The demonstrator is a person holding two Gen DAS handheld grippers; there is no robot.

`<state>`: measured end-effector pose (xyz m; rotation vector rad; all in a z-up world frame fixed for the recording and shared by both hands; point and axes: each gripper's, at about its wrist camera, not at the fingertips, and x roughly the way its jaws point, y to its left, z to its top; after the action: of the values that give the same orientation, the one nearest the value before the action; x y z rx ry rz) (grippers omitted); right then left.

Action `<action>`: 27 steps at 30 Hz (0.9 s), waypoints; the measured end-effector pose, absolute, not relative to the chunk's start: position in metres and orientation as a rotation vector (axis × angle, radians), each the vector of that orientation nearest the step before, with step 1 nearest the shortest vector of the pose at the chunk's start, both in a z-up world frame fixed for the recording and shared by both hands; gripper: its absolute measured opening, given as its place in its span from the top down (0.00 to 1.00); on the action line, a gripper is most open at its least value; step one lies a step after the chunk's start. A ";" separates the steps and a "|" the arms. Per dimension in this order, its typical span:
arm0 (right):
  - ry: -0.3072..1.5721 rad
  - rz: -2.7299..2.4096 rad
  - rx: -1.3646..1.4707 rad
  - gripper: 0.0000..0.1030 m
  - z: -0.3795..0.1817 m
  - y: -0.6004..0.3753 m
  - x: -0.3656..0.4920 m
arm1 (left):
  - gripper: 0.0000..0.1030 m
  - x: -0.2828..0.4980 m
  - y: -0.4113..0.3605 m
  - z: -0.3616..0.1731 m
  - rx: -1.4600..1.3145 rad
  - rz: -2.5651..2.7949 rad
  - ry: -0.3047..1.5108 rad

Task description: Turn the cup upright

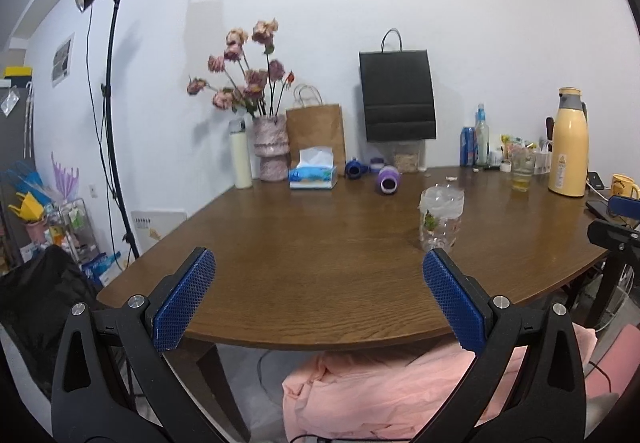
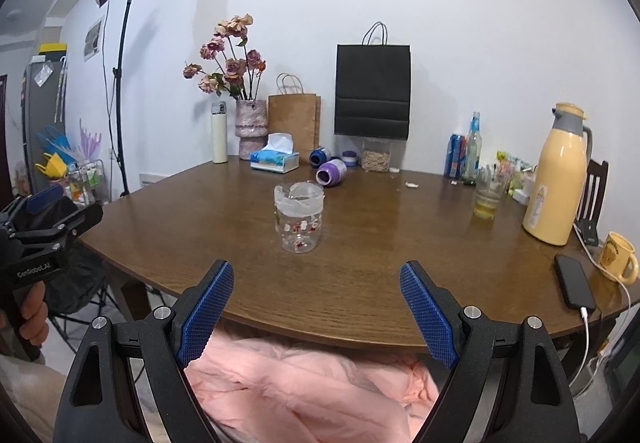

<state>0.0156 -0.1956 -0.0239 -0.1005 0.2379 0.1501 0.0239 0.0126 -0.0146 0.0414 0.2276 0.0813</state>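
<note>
A clear glass cup [image 2: 299, 218] with small printed figures stands on the brown table [image 2: 360, 283], thick frosted end on top. It also shows in the left wrist view [image 1: 440, 219], right of centre. My left gripper [image 1: 319, 299] is open and empty at the table's near edge, left of the cup and well short of it. My right gripper [image 2: 317, 313] is open and empty at the near edge, with the cup straight ahead beyond its fingertips. The left gripper also shows at the left edge of the right wrist view [image 2: 44, 231].
Along the back stand a flower vase [image 2: 251, 129], white flask [image 2: 219, 133], tissue box [image 2: 275, 159], paper bags [image 2: 373, 91] and purple jars [image 2: 331, 171]. At right are a yellow thermos [image 2: 558, 179], a drink glass [image 2: 487, 199], bottles, a yellow mug [image 2: 618, 255] and a charging phone [image 2: 574, 287].
</note>
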 end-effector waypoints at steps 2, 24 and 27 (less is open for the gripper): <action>0.230 0.161 -0.095 0.13 -0.023 -0.197 0.015 | 0.00 0.022 0.015 -0.012 0.021 0.085 0.218; 0.201 0.208 -0.152 0.13 -0.024 -0.180 0.009 | 0.00 0.020 0.011 -0.001 0.037 0.112 0.189; 0.200 0.200 -0.162 0.13 -0.024 -0.181 0.009 | 0.00 0.017 0.011 0.004 0.030 0.105 0.177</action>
<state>0.0087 -0.1811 -0.0240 -0.1616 0.1998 0.2002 0.0168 0.0112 0.0041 0.0303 0.1769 0.1047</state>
